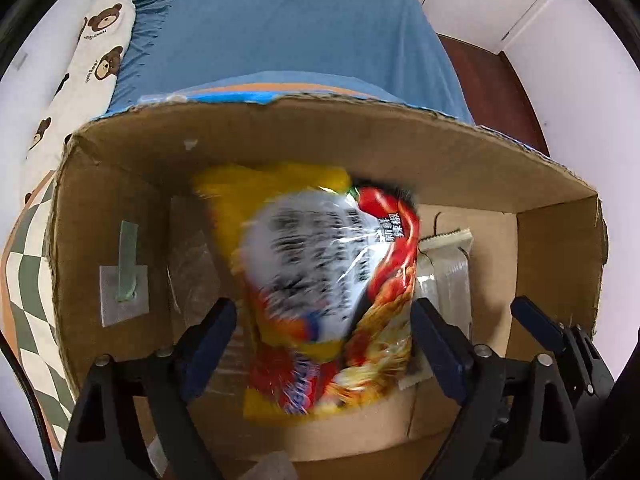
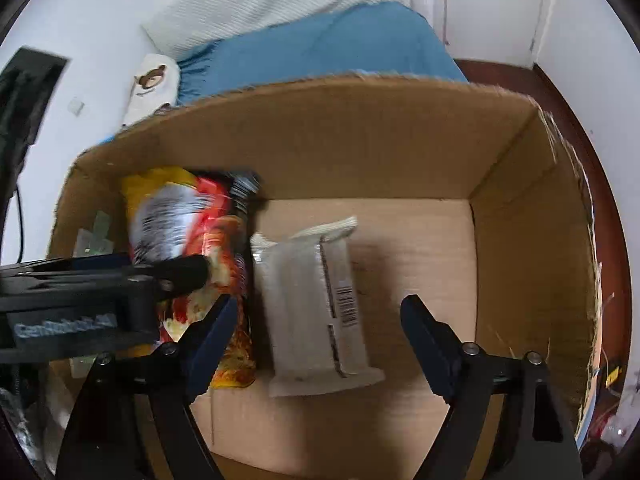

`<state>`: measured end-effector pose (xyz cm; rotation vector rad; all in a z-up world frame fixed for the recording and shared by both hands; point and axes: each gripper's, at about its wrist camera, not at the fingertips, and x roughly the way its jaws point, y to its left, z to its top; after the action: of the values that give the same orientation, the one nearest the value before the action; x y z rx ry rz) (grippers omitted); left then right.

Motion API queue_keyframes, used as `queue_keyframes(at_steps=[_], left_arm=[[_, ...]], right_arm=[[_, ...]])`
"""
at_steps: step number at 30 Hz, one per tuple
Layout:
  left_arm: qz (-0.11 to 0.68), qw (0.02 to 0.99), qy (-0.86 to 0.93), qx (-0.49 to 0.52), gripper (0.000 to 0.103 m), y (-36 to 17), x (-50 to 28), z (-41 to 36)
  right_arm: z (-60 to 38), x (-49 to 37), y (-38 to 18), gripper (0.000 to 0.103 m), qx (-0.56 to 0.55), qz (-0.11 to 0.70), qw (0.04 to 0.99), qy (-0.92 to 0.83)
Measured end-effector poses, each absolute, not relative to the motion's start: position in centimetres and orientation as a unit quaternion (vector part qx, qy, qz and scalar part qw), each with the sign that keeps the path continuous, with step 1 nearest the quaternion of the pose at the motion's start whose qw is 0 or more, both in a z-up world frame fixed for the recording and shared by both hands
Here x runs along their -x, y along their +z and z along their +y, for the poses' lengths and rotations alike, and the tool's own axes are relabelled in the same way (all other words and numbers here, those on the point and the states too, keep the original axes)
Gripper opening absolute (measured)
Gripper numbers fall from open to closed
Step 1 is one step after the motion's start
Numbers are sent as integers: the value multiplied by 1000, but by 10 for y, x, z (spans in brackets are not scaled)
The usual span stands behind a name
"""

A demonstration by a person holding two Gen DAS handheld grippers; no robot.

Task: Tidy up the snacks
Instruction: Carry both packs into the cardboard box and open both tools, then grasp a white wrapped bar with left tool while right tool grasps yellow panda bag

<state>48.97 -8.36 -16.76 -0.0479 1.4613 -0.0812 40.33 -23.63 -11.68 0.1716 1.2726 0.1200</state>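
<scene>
A yellow and red noodle packet [image 1: 328, 280] lies in the left part of an open cardboard box [image 1: 280, 144], blurred by motion. My left gripper [image 1: 324, 320] is open, its fingers on either side of the packet inside the box. A white-grey snack pack [image 2: 316, 304] lies flat on the box floor to the right of the noodle packet [image 2: 188, 220]; its edge shows in the left wrist view [image 1: 444, 256]. My right gripper [image 2: 316, 320] is open and empty, above the white pack. The left gripper's finger [image 2: 180, 274] shows in the right wrist view, over the noodle packet.
The box [image 2: 360, 120] sits on a bed with a blue sheet [image 1: 288, 28]. A bear-print pillow [image 1: 92, 52] and a checked cloth [image 1: 28, 280] lie to the left. The right half of the box floor [image 2: 420, 240] is bare cardboard. White walls and dark wood floor [image 1: 488, 84] lie beyond.
</scene>
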Motion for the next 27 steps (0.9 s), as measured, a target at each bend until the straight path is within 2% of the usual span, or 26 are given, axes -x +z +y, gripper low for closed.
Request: queue_keyframes(at_steps=[9, 27], left_arm=[[649, 760, -24, 20, 90, -151, -466, -77], [550, 835, -15, 14, 90, -65, -358, -60]], right_arm=[[-250, -400, -113, 85, -82, 599, 795, 46], [-242, -302, -23, 85, -44, 549, 834, 31]])
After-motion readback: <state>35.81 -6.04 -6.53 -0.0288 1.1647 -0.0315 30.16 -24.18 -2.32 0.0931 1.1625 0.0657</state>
